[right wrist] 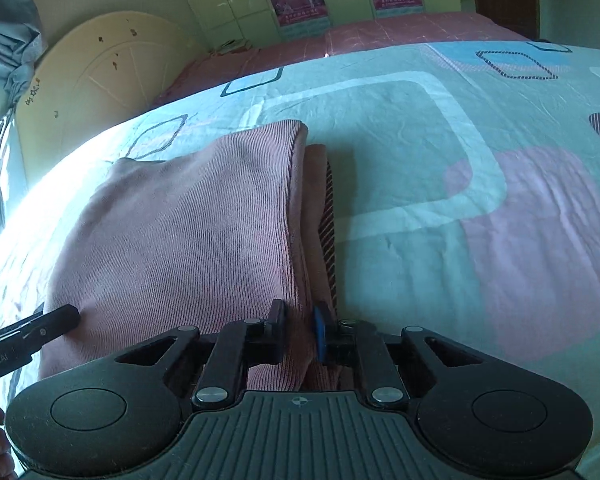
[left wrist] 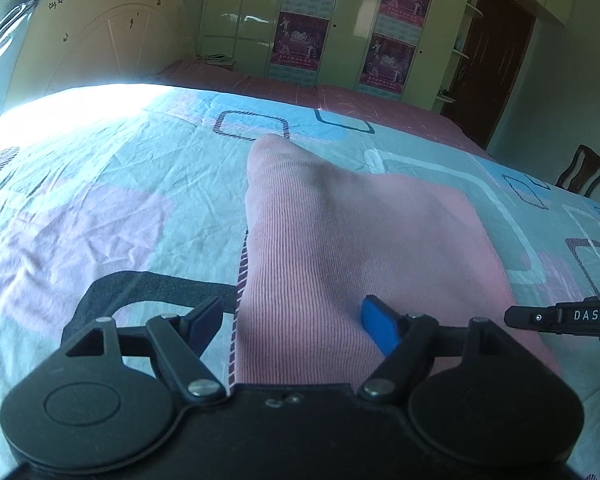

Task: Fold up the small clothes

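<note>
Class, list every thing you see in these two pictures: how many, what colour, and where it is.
Garment: one, pink ribbed, folded on the bed, near edge.
Bedsheet: one, pale blue with pink patches and squares, over the bed.
Headboard: one, cream, bed's end.
Wardrobe: one, pale green, far wall.
Posters: several, magenta, on wardrobe doors.
Door: one, dark brown, far right.
Chair: one, dark wood, beside bed.
Left gripper: black, fingers open around garment's edge.
Right gripper: black, shut on garment.
</note>
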`<state>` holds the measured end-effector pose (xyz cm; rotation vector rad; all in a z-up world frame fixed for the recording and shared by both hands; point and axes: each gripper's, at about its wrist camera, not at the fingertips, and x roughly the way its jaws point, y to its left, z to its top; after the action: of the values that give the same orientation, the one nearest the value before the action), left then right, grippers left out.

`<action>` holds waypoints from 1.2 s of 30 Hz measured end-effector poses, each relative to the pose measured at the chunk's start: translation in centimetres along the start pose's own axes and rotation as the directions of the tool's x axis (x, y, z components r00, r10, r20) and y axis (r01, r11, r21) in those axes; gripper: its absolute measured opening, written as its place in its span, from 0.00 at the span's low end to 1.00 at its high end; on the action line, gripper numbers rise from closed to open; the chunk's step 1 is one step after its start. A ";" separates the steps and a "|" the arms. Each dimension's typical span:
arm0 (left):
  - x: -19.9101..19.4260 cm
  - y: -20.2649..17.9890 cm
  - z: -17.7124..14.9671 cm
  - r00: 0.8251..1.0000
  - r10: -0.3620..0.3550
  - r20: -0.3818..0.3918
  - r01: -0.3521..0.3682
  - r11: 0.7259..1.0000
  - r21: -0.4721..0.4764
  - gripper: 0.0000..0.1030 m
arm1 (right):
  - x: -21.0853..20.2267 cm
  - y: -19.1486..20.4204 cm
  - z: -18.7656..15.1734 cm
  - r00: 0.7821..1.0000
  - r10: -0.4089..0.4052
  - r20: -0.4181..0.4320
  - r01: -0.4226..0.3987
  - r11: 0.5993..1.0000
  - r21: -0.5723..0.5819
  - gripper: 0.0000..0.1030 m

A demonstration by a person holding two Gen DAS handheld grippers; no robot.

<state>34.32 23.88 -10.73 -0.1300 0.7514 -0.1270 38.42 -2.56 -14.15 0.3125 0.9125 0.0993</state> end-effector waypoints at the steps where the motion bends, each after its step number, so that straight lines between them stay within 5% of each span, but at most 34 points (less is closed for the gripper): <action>1: -0.3 0.0 -0.1 1.000 0.000 0.001 0.000 1.000 0.004 0.73 | -0.5 0.2 -0.1 1.000 0.004 0.010 -0.003 1.000 -0.010 0.14; 16: -0.4 -0.9 -3.2 0.998 0.000 -0.067 0.002 0.999 0.040 0.78 | -2.6 0.9 -4.4 0.999 -0.012 -0.049 0.009 0.998 -0.062 0.19; 19: -0.3 -1.1 -3.2 0.998 0.005 -0.065 -0.002 0.999 0.049 0.79 | -2.6 1.5 -4.4 0.998 -0.050 -0.043 0.045 0.992 -0.117 0.10; 26: -0.1 -1.3 -3.2 0.996 0.044 -0.082 -0.040 0.998 0.049 1.00 | -2.1 1.7 -4.6 0.991 -0.129 -0.023 0.123 0.976 -0.177 0.04; 31: 0.2 -0.9 -3.0 0.991 0.070 -0.111 -0.068 0.998 0.017 1.00 | -3.6 2.4 -4.7 0.992 -0.121 0.022 0.123 0.981 -0.149 0.06; 33: 0.0 -0.9 -3.0 0.988 0.095 -0.122 -0.095 0.995 0.003 1.00 | -4.3 2.8 -4.9 0.990 -0.130 0.046 0.135 0.983 -0.122 0.15; 35: -0.4 -0.5 -2.9 0.984 0.093 -0.153 -0.100 0.994 -0.037 1.00 | -5.1 3.2 -5.4 0.988 -0.139 0.065 0.145 0.983 -0.110 0.55; 36: -0.7 -0.3 -2.8 0.982 0.091 -0.164 -0.102 0.993 -0.060 1.00 | -5.7 3.5 -5.7 0.986 -0.145 0.084 0.154 0.982 -0.108 0.57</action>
<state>31.86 23.52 -12.30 -0.1495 0.9220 -0.0188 30.58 0.81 -11.95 0.1394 0.8487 0.0010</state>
